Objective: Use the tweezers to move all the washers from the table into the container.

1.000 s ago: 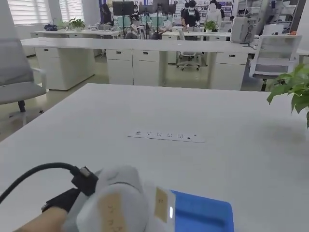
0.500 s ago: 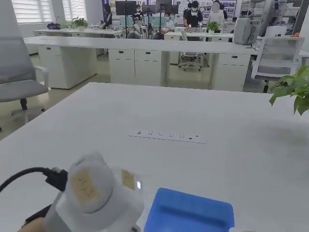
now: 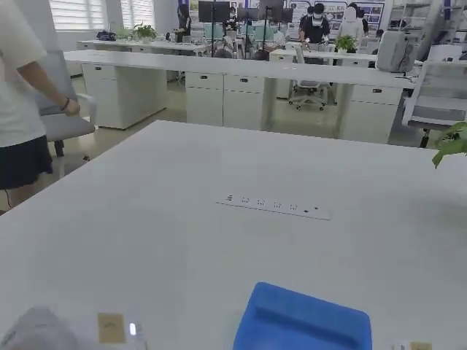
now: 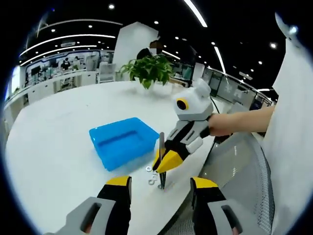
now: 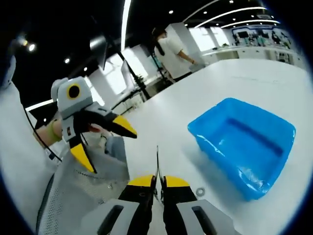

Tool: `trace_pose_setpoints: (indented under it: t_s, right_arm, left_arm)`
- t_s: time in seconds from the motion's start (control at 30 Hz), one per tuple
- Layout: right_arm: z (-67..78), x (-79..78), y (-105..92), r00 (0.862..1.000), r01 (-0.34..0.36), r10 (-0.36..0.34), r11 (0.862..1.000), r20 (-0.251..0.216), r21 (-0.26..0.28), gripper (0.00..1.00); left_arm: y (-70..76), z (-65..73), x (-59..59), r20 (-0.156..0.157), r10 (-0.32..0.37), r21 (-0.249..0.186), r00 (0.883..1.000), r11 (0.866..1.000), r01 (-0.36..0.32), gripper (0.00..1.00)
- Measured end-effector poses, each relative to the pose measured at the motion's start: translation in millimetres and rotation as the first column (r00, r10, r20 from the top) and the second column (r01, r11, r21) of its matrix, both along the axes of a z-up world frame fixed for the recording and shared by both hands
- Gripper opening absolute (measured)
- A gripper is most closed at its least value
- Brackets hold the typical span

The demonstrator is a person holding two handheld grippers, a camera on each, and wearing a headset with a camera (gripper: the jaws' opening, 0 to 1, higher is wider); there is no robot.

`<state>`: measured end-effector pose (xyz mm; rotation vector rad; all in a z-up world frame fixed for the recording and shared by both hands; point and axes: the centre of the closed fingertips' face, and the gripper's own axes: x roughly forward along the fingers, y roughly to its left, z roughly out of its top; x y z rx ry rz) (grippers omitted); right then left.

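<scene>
Tweezers clamped in my right gripper, tips down beside washers on table; my left gripper spread wide, holding nothing; blue container near washers.

A gripper, whose white body loomed large in the lower left of the head view a second ago, now sits low at the bottom edge with just its top in sight. The blue container just to the right of it was half covered by that body before and now lies uncovered. A person has walked in well beyond the gripper, at the far left, beside the grey chair.
</scene>
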<state>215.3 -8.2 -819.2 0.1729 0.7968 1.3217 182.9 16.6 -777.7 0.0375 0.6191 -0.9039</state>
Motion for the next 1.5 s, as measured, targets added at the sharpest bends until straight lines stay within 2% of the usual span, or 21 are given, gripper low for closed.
trace_pose_setpoints:
  t_s: [0.07, 0.13, 0.17, 0.2, 0.27, 0.4, 0.5, 0.53, 0.6, 0.7, 0.77, 0.87, 0.9, 0.93, 0.97, 1.1, 1.17, 1.23, 1.37, 1.5]
  right_arm:
    - [5.1, 3.4, -2.0, 0.998, 0.042, -0.039, 0.998, -0.052, 0.052, 0.03]
    - [7.1, 7.8, -6.2, 0.993, 0.085, -0.078, 0.993, -0.093, 0.077, 0.03]
    - [6.5, 7.5, -9.5, 0.994, 0.073, -0.066, 0.995, -0.090, 0.075, 0.03]
    - [7.9, 10.0, -10.2, 0.991, 0.096, -0.087, 0.992, -0.102, 0.084, 0.03]
    - [10.7, 12.0, -14.5, 0.988, 0.112, -0.101, 0.989, -0.116, 0.092, 0.03]
    - [22.5, 15.5, -20.7, 0.987, 0.133, -0.122, 0.986, -0.100, 0.104, 0.03]
    - [33.8, 19.8, -24.1, 0.986, 0.152, -0.141, 0.980, -0.087, 0.125, 0.03]
    - [39.6, 22.2, -25.5, 0.985, 0.164, -0.153, 0.977, -0.083, 0.139, 0.03]
    - [47.7, 26.0, -28.7, 0.983, 0.179, -0.169, 0.971, -0.075, 0.155, 0.03]
    - [56.0, 34.1, -35.2, 0.977, 0.212, -0.203, 0.961, -0.070, 0.176, 0.03]
    - [59.1, 38.7, -39.5, 0.974, 0.225, -0.218, 0.958, -0.058, 0.179, 0.03]
    - [64.0, 47.0, -46.6, 0.968, 0.250, -0.247, 0.952, -0.036, 0.175, 0.03]
    - [66.3, 51.3, -49.6, 0.964, 0.263, -0.263, 0.949, -0.022, 0.176, 0.03]
    - [67.6, 53.9, -51.9, 0.963, 0.268, -0.269, 0.948, -0.016, 0.174, 0.03]
    - [68.9, 58.4, -55.0, 0.959, 0.280, -0.283, 0.944, -0.005, 0.172, 0.03]
    - [70.9, 74.1, -63.9, 0.945, 0.314, -0.323, 0.937, 0.040, 0.155, 0.03]
    - [71.9, 79.7, -65.6, 0.940, 0.328, -0.339, 0.932, 0.050, 0.154, 0.03]
    - [72.4, 87.1, -67.6, 0.930, 0.347, -0.360, 0.925, 0.068, 0.153, 0.03]
    - [70.0, 98.2, -68.4, 0.919, 0.370, -0.384, 0.918, 0.092, 0.141, 0.03]
    - [57.8, 107.6, -69.0, 0.915, 0.372, -0.381, 0.924, 0.135, 0.086, 0.03]
  left_arm:
    - [4.2, -0.6, 0.3, 0.019, 0.039, 0.002, 0.999, 0.999, -0.039, 0.50]
    - [8.3, -1.2, 0.4, 0.035, 0.060, 0.010, 0.998, 0.998, -0.061, 0.53]
    - [10.8, -1.2, 0.8, 0.047, 0.074, 0.015, 0.996, 0.997, -0.075, 0.54]
    - [12.5, -0.7, 1.5, 0.055, 0.086, 0.016, 0.995, 0.996, -0.087, 0.56]
    - [17.1, 1.4, 3.8, 0.068, 0.125, -0.005, 0.990, 0.992, -0.125, 0.58]
    - [26.4, 6.0, 7.5, 0.114, 0.185, -0.031, 0.976, 0.983, -0.182, 0.63]
    - [34.8, 5.3, 11.9, 0.142, 0.228, -0.024, 0.963, 0.974, -0.227, 0.71]
    - [37.5, 5.8, 14.3, 0.143, 0.257, -0.041, 0.956, 0.966, -0.254, 0.73]
    - [36.5, 9.5, 16.8, 0.121, 0.300, -0.109, 0.946, 0.951, -0.288, 0.76]
    - [39.2, 12.4, 20.7, 0.162, 0.311, -0.098, 0.937, 0.949, -0.298, 0.81]
    - [40.4, 13.8, 23.9, 0.177, 0.334, -0.099, 0.926, 0.942, -0.321, 0.86]
    - [41.1, 15.0, 24.9, 0.228, 0.327, -0.069, 0.917, 0.945, -0.320, 0.90]
    - [41.9, 16.1, 25.5, 0.246, 0.333, -0.064, 0.910, 0.943, -0.328, 0.91]
    - [41.8, 17.1, 26.3, 0.257, 0.336, -0.069, 0.906, 0.942, -0.329, 0.92]
    - [42.5, 16.9, 26.9, 0.256, 0.339, -0.069, 0.905, 0.941, -0.332, 0.93]
    - [46.5, 22.7, 32.7, 0.275, 0.385, -0.106, 0.881, 0.923, -0.371, 0.98]
    - [49.6, 24.3, 34.6, 0.289, 0.401, -0.108, 0.870, 0.916, -0.386, 0.98]
    - [50.2, 25.5, 35.2, 0.300, 0.405, -0.108, 0.864, 0.914, -0.391, 0.98]
    - [46.5, 27.0, 35.0, 0.304, 0.396, -0.118, 0.866, 0.918, -0.378, 0.98]
    - [48.7, 31.4, 36.4, 0.297, 0.420, -0.157, 0.858, 0.907, -0.390, 0.98]
